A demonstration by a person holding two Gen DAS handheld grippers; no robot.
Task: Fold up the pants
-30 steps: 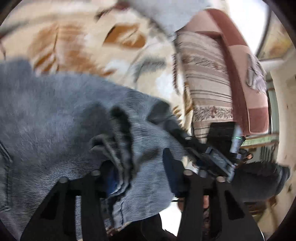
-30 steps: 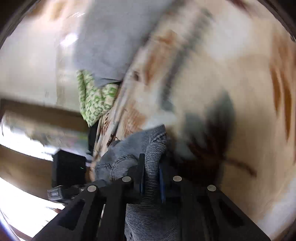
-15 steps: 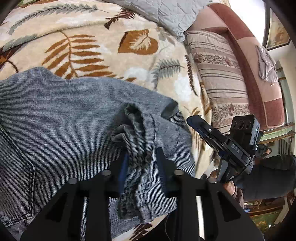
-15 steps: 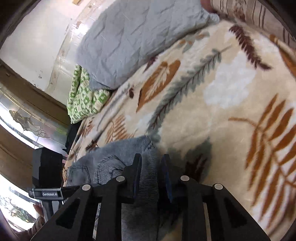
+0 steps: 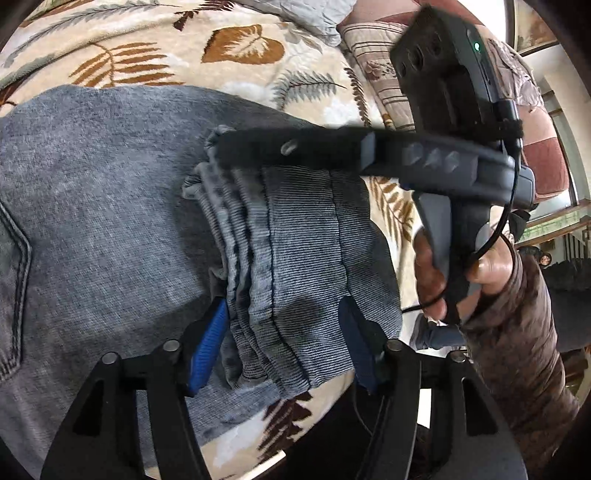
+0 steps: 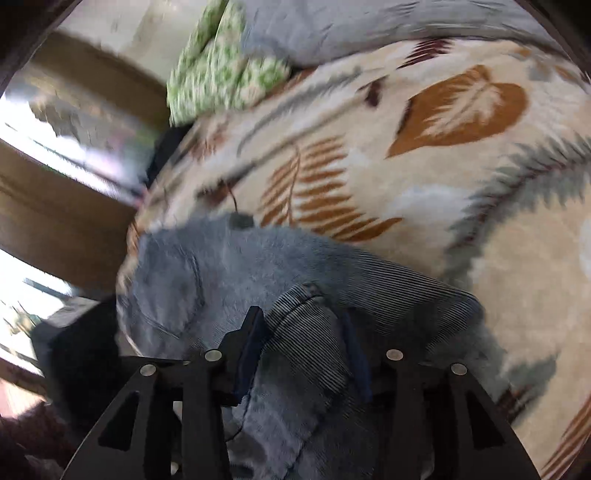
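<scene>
Grey-blue denim pants (image 5: 103, 221) lie on a cream blanket with a leaf pattern (image 5: 147, 55). The bunched leg hems (image 5: 295, 258) rest folded over on top of the seat part. My left gripper (image 5: 280, 339) straddles that hem bunch, and its jaws are opening, the blue pads (image 5: 208, 343) no longer squeezing the cloth. My right gripper (image 5: 225, 146) reaches across above the hems, held by a hand (image 5: 436, 280) in a brown sleeve. In the blurred right wrist view a fold of the pants (image 6: 306, 332) sits loose between the right gripper (image 6: 303, 350), whose jaws are opening too.
A grey quilted pillow (image 6: 369, 22) and a green patterned cloth (image 6: 221, 59) lie at the far end of the blanket. A striped cushion (image 5: 373, 66) and a pink sofa arm (image 5: 546, 162) stand beyond the bed. The blanket's near edge (image 5: 258, 454) drops off just below the pants.
Both pairs of jaws have spread wider around the cloth. The hem bunch has settled flatter onto the seat of the pants. The right gripper has swung in across the left wrist view.
</scene>
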